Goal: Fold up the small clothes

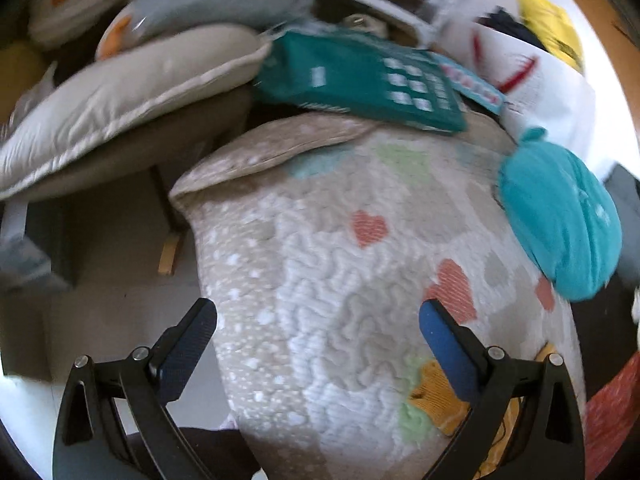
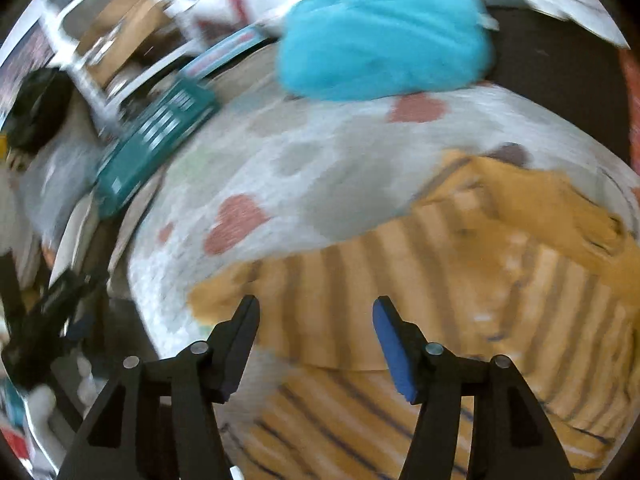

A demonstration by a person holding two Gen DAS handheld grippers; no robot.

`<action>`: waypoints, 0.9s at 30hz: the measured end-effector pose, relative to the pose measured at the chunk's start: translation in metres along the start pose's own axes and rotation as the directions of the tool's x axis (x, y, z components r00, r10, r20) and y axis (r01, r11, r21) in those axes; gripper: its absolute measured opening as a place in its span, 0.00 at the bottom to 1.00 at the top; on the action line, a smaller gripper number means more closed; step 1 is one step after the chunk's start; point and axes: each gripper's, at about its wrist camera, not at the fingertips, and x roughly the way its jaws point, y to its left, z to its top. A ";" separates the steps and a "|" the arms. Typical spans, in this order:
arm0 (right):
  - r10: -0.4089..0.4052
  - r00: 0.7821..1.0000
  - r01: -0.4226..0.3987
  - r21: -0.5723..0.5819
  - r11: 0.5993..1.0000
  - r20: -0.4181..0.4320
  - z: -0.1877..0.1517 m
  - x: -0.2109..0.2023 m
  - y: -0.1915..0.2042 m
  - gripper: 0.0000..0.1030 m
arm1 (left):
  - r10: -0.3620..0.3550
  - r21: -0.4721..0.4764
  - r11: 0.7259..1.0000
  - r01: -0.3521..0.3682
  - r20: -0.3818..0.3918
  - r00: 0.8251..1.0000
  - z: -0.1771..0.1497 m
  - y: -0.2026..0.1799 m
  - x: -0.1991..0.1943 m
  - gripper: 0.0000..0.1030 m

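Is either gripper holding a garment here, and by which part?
Nothing is held. The left gripper and right gripper are both open above the quilt and striped garment.

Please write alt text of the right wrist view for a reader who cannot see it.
The open right gripper hovers above a mustard striped garment lying on a quilted heart-print blanket. A turquoise cloth bundle sits at the blanket's far edge; the picture is motion-blurred.

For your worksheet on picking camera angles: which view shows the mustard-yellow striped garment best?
The right wrist view: the mustard-yellow striped garment fills its lower half, spread on the quilted heart-print mat beneath the open right hand-held gripper, though blurred. The left wrist view shows only a small yellow corner by one finger.
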 end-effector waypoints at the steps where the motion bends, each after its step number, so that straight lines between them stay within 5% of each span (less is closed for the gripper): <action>1: -0.001 1.000 0.000 -0.049 0.999 -0.012 -0.002 0.009 0.017 0.62 | -0.007 -0.030 1.000 0.006 -0.014 1.000 0.004 0.008 0.003 0.98; 6: -0.045 0.998 0.029 -0.322 0.946 -0.042 -0.018 0.053 0.098 0.66 | -0.029 -0.117 0.993 0.026 -0.028 0.999 0.014 0.027 0.008 0.98; 12: -0.184 0.981 0.138 -0.441 0.887 -0.063 -0.024 0.111 0.132 0.70 | -0.042 -0.135 0.990 0.035 -0.047 0.998 0.015 0.034 0.010 0.98; 14: -0.243 0.967 0.183 -0.442 0.878 -0.081 -0.022 0.125 0.126 0.23 | -0.043 -0.123 0.992 0.037 -0.048 0.998 0.014 0.032 0.010 0.98; 15: -0.244 0.966 0.186 -0.422 0.887 -0.086 -0.018 0.124 0.123 0.22 | -0.042 -0.114 0.993 0.037 -0.045 0.998 0.013 0.029 0.010 0.98; 16: -0.232 0.970 0.184 -0.399 0.899 -0.077 -0.011 0.118 0.121 0.11 | -0.040 -0.101 0.994 0.035 -0.043 0.998 0.013 0.026 0.010 0.98; 22: -0.056 0.990 0.084 -0.221 0.972 0.130 0.070 0.010 0.113 0.10 | -0.032 -0.009 0.999 0.032 -0.051 0.998 0.002 0.001 0.012 0.98; 27: 0.039 0.947 -0.017 -0.070 0.997 0.318 0.123 -0.091 0.079 0.10 | -0.035 0.070 0.997 0.039 -0.059 0.998 -0.011 -0.022 0.012 0.98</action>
